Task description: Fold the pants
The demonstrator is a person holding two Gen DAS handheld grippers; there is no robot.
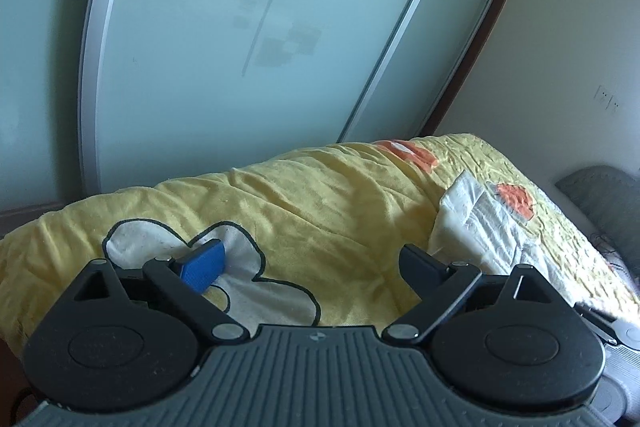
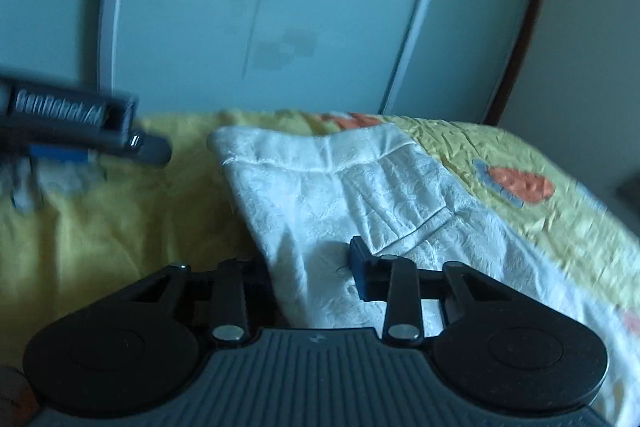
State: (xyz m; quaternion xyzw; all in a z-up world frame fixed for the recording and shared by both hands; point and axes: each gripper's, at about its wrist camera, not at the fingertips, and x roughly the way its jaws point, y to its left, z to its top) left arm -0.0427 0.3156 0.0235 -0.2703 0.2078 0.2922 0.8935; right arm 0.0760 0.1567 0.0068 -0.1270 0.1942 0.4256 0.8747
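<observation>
**Both grippers over the bed; right gripper at the white pants**

Right gripper: in the right wrist view the white pants run up between its two fingers. The right finger lies against the cloth; the left finger is hidden behind the fabric fold. The jaws stand partly apart with the fabric filling the gap. Whether they are clamped on the cloth cannot be told, as the view is blurred.

Left gripper: in the left wrist view the jaws stand wide apart and hold nothing. A blue pad shows on the left finger. Between the fingers only the yellow quilt is visible, with its white flower print under the left finger. In the right wrist view this gripper appears at the left edge, hovering over the quilt, well apart from the pants.

Pants: they lie on the quilt, on the right side of the bed as seen from the left wrist camera. The fabric is textured white; a waistband edge and a pocket seam show in the right wrist view.

Quilt: orange prints lie beyond the pants.

Background: frosted sliding doors stand behind the bed. A gray pillow lies at the far right.
</observation>
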